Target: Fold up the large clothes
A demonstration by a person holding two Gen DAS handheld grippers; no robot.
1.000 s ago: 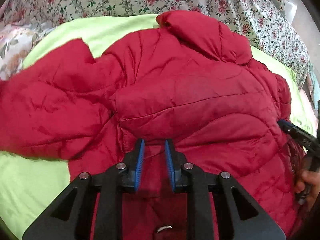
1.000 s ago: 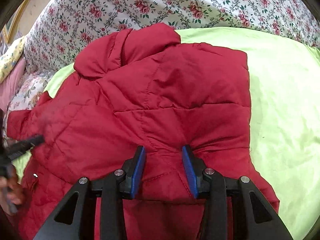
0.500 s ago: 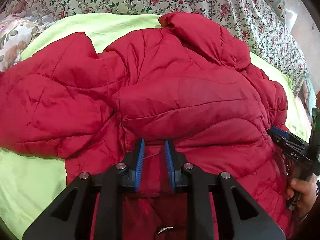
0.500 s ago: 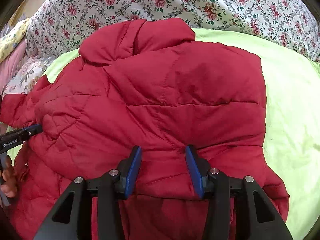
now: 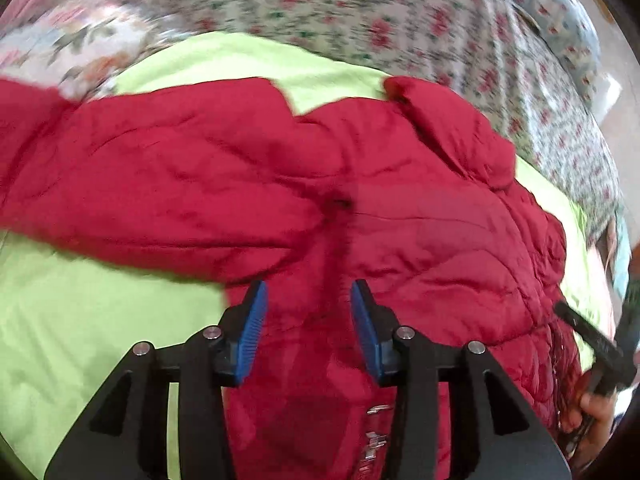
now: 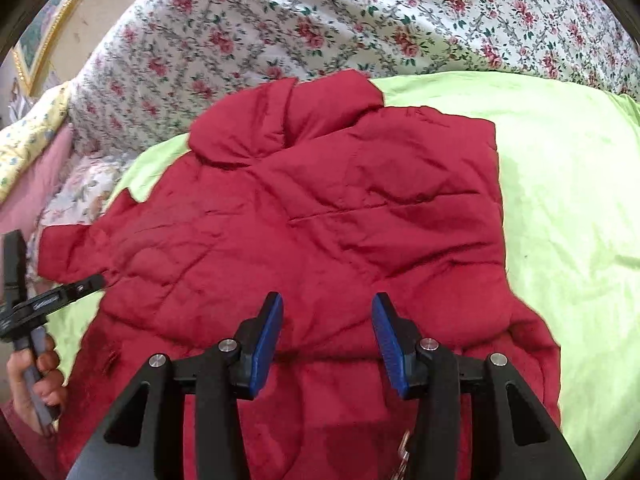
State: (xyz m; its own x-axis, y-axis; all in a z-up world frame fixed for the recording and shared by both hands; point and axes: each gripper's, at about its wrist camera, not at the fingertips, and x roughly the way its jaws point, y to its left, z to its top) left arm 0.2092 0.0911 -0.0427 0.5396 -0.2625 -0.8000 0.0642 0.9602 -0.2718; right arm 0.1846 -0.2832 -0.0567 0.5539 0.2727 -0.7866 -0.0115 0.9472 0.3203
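A red quilted puffer jacket (image 5: 400, 224) lies on a lime-green sheet (image 5: 80, 312), collar toward the far side, one sleeve stretched out to the left. My left gripper (image 5: 306, 320) is open and empty just above the jacket's lower part. In the right wrist view the jacket (image 6: 340, 220) lies flat with its right side folded to a straight edge. My right gripper (image 6: 326, 332) is open and empty over the jacket's lower hem. The left gripper also shows at the left edge of the right wrist view (image 6: 96, 280), by the sleeve.
A floral bedspread (image 6: 320, 20) covers the bed beyond the green sheet (image 6: 560, 200). Pink and yellow bedding (image 6: 28, 160) lies at the far left. The right gripper's tip (image 5: 580, 328) shows at the right edge of the left wrist view.
Both grippers have opened, the left one letting go of the jacket fold, and pulled back. The jacket's top half now lies flat and the sleeve lies out to the left.
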